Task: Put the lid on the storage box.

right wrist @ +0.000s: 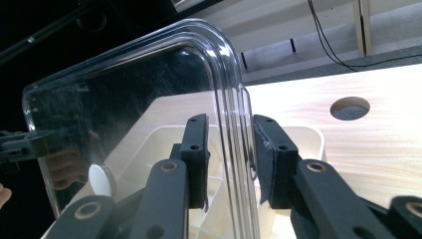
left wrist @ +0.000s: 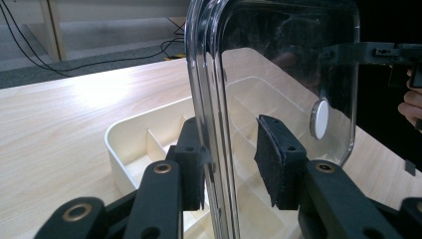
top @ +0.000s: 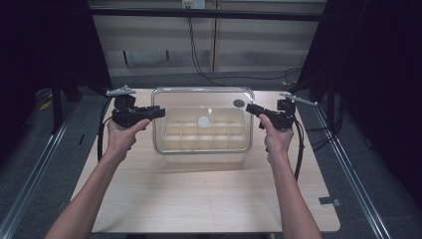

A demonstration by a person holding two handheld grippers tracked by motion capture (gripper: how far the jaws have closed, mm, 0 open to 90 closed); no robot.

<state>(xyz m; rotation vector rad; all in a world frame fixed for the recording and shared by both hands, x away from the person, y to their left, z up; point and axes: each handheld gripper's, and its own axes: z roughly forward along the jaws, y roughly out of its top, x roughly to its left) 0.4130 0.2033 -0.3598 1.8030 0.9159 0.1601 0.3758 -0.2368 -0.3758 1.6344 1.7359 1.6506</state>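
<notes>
A clear plastic lid (top: 199,97) with a white round knob (top: 204,121) is held tilted over a cream box (top: 206,157) divided into several compartments. My left gripper (top: 158,112) grips the lid's left edge, and in the left gripper view that gripper (left wrist: 231,159) has the rim of the lid (left wrist: 214,99) between its pads. My right gripper (top: 250,108) holds the lid's right edge. In the right gripper view that gripper (right wrist: 229,154) has its pads closed on the rim of the lid (right wrist: 226,99). The box (left wrist: 122,144) stands open below.
The box sits at the back middle of a light wooden table (top: 209,199). A round grey hole (top: 239,103) lies in the tabletop behind the box's right end. Cables run across the floor beyond the table, and dark curtains hang at both sides.
</notes>
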